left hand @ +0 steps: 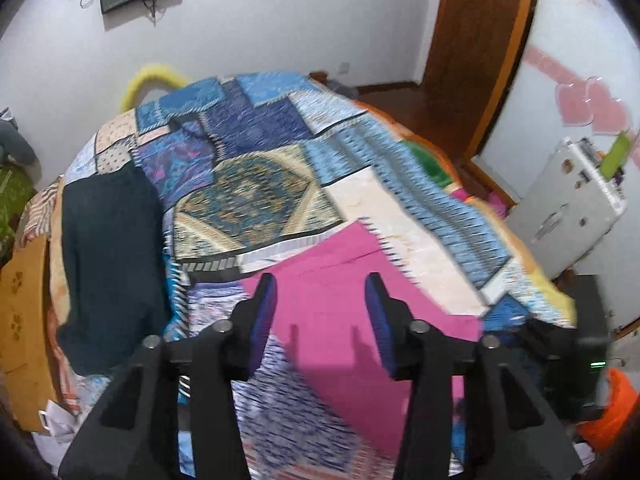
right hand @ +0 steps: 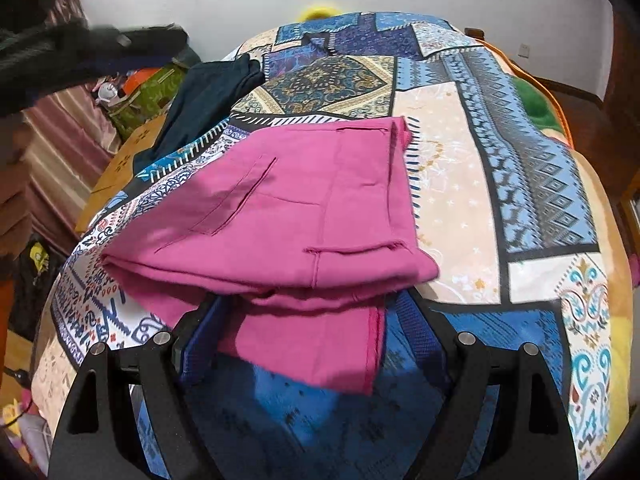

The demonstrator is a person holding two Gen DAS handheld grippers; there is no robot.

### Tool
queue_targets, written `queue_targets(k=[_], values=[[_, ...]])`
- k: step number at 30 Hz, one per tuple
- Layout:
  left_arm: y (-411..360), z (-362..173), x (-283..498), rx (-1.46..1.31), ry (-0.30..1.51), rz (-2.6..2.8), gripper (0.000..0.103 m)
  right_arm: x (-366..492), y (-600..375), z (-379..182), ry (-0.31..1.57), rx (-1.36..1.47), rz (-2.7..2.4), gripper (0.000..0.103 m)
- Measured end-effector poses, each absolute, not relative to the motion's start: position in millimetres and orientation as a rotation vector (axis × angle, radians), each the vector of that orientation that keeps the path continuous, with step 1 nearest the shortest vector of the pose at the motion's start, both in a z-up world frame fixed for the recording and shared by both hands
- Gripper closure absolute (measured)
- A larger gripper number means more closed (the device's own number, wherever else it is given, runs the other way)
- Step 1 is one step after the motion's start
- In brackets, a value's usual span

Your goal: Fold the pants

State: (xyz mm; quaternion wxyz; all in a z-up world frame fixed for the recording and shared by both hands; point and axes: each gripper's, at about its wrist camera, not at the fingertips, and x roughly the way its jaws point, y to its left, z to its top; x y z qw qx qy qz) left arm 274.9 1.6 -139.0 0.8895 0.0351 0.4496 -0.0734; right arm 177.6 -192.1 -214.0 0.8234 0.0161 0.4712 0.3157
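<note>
Right gripper [right hand: 304, 312] spread under pink pants [right hand: 288, 216], left gripper [left hand: 320, 304] hovering

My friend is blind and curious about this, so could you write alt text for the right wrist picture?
Folded pink pants lie in layers on a bed under a blue and cream patchwork bedspread, their near edge draped between the spread fingers of the right claw. A dark garment lies farther back to the left, near the bed's edge.
</note>
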Motion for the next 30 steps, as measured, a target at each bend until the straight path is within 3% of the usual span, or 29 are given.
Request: queue_targets(k=[3, 10, 23, 30], values=[[16, -154, 300, 0.110, 0.998, -0.097, 0.042, 175, -203, -211, 0.994, 0.048, 0.646, 0.022], [33, -196, 349, 0.148, 1.123, -0.057, 0.031, 180, -227, -214, 1.021, 0.091, 0.580, 0.022], [42, -288, 392, 0.276, 1.289, -0.042, 0.021, 189, -244, -214, 1.030, 0.152, 0.504, 0.022], [41, -274, 362, 0.373, 1.283, -0.066, 0.021, 189, -239, -204, 0.989, 0.142, 0.510, 0.022]])
